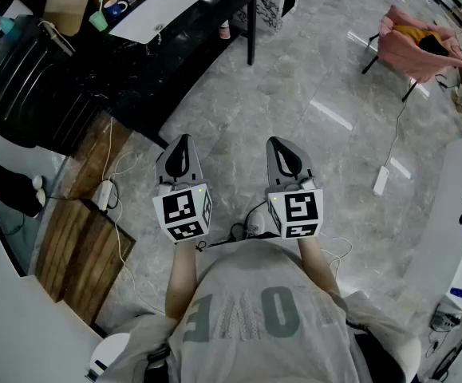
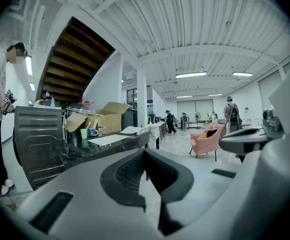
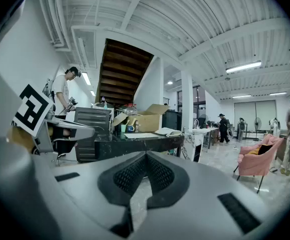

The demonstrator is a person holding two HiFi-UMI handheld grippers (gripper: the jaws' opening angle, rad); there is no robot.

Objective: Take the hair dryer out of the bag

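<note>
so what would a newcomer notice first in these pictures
The left gripper and right gripper, both shut and empty, are held side by side over a grey marble floor, lower centre. Beyond them a cluttered black table stands upper left and a pink armchair upper right.

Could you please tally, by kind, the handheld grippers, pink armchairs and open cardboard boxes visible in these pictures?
Grey two-jaw grippers with marker cubes: 2, the left gripper and the right gripper
Pink upholstered armchair: 1
Open brown cardboard box: 1
Total: 4
</note>
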